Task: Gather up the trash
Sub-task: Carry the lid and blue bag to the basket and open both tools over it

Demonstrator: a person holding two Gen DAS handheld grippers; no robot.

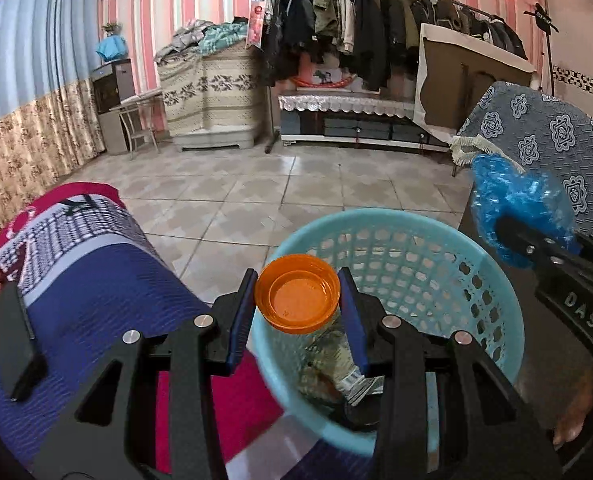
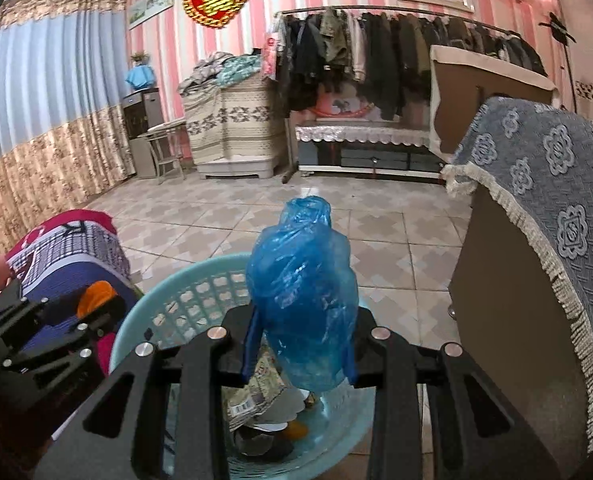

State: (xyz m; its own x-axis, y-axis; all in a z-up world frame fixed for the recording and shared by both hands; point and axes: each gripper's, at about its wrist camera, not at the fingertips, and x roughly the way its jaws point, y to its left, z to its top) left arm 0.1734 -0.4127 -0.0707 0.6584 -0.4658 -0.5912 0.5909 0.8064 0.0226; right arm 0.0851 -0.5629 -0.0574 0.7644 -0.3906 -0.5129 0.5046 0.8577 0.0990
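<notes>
The orange lid sat pinched in the left gripper jaws above the near rim of the turquoise basket. The right gripper jaws clamped a crumpled blue plastic bag over the same basket, which held paper scraps.

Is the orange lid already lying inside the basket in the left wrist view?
No, the orange lid is clamped between the left gripper's fingers, above the turquoise basket.

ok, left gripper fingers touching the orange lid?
Touching. The left wrist view shows the left gripper with both blue pads pressed against opposite edges of the orange lid, above the basket.
</notes>
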